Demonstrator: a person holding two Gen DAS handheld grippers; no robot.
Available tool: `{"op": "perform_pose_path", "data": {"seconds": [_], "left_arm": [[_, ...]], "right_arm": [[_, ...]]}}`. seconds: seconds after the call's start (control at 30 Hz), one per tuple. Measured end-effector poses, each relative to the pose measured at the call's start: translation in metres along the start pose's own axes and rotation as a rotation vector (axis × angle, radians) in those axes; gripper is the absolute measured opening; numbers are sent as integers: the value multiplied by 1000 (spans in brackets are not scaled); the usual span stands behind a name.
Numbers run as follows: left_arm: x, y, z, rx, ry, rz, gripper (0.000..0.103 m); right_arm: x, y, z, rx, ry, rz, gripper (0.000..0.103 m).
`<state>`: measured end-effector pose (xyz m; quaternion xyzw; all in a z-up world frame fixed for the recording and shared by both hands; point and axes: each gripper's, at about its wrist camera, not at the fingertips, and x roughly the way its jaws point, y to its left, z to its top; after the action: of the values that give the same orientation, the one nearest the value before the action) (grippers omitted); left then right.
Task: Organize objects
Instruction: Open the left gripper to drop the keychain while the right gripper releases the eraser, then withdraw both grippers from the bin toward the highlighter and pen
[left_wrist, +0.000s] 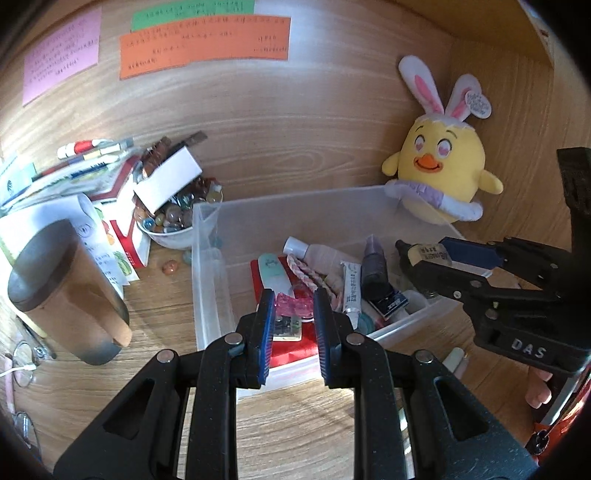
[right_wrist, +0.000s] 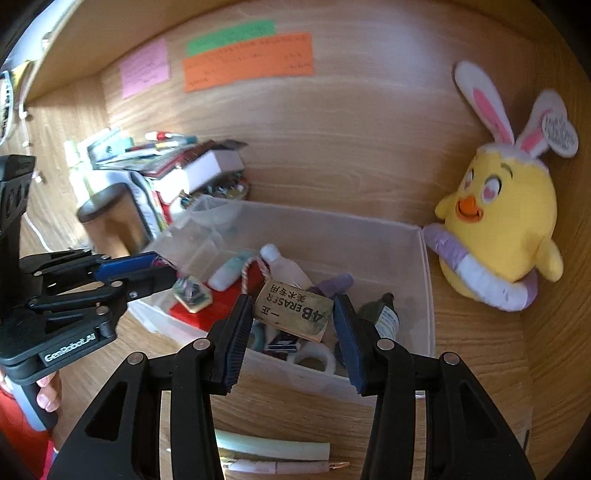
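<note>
A clear plastic bin (left_wrist: 210, 266) (right_wrist: 424, 288) on the wooden desk holds several small items: a white bottle (left_wrist: 317, 253), a tube (left_wrist: 351, 291), a dark vial (left_wrist: 373, 269), a red card and a pink item. My right gripper (right_wrist: 293, 314) is shut on a tan 4B eraser (right_wrist: 293, 312) and holds it above the bin's right part; it also shows in the left wrist view (left_wrist: 424, 258). My left gripper (left_wrist: 293, 317) is open and empty above the bin's front edge, seen too in the right wrist view (right_wrist: 155, 269).
A yellow chick plush (left_wrist: 439, 173) (right_wrist: 502, 229) sits behind the bin at the right. A bowl of marbles (left_wrist: 170, 221), stacked papers and boxes, and a brown cup (left_wrist: 62, 288) stand left. A pale tube (right_wrist: 273, 448) and a pen (right_wrist: 288, 467) lie on the desk in front.
</note>
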<state>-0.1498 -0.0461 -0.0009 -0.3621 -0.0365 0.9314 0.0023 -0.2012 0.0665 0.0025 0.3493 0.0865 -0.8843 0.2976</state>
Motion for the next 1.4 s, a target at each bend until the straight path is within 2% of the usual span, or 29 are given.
{"op": "perform_pose_path", "data": {"seconds": [0.17,0.4,0.5,0.57,0.63,0.73,0.87,1.03,1.27,1.4], "left_arm": [[10,3,-2,-2,24,-2,20],[15,5,-3,-6,35,-9,21],[13,6,-4,-6,35,-10,28],[10,6,-4,-7,24,-6,35],[5,6,-4,-7,7,3,36],[-4,4,-3,-1,-13,2,37],[-17,-1,-4,6,-39,-7,46],[-33,-15,-13,42,-52,-32,50],[-34,-42,-34,114,-1,-78,50],[-16,-56,-47,135,83,-119,50]], "right_arm": [[19,-12,-2,47,44,13,42],[28,-8,-3,26,58,5,42],[28,-7,-2,21,65,8,42],[28,-7,-2,24,69,15,47],[25,-6,-2,28,64,16,52],[16,-5,-2,18,50,7,53],[0,-3,-4,3,22,0,54],[-24,-6,-14,-12,-4,-7,61],[-43,-18,-39,-6,9,-31,63],[-47,-25,-56,10,30,-31,63]]}}
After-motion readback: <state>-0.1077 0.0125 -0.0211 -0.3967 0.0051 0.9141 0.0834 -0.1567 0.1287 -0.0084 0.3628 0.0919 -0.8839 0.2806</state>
